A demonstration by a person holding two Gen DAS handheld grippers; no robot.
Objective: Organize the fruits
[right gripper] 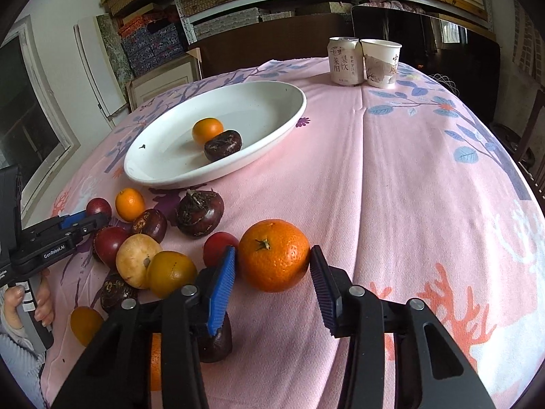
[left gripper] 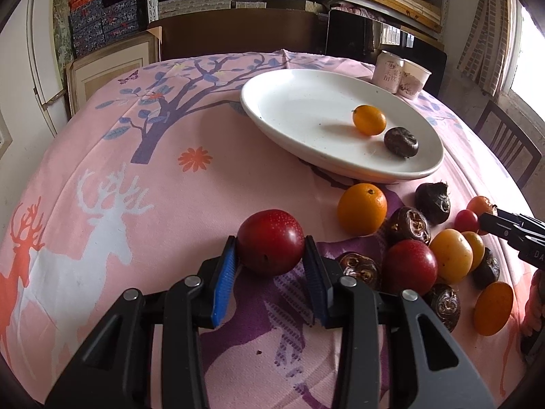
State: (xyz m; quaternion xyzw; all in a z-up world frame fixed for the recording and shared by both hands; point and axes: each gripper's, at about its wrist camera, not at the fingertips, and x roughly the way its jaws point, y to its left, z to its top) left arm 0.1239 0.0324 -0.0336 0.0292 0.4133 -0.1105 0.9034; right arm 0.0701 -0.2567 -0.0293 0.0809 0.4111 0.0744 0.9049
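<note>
My left gripper [left gripper: 270,255] is shut on a dark red plum [left gripper: 270,242], just above the pink cloth. My right gripper [right gripper: 272,266] has its jaws around a tangerine [right gripper: 274,255]; the left pad touches it and a thin gap shows at the right pad. The white oval plate [left gripper: 306,102] holds a small orange fruit [left gripper: 369,120] and a dark water chestnut [left gripper: 401,142]; the plate also shows in the right wrist view [right gripper: 163,170]. A pile of fruits [right gripper: 150,259] lies on the cloth in front of the plate, between the two grippers.
A drink can [right gripper: 344,61] and a paper cup [right gripper: 380,63] stand at the table's far edge. Shelves with boxes line the back wall. A chair [left gripper: 507,143] stands at the right. The person's hand [right gripper: 20,303] holds the left gripper's handle.
</note>
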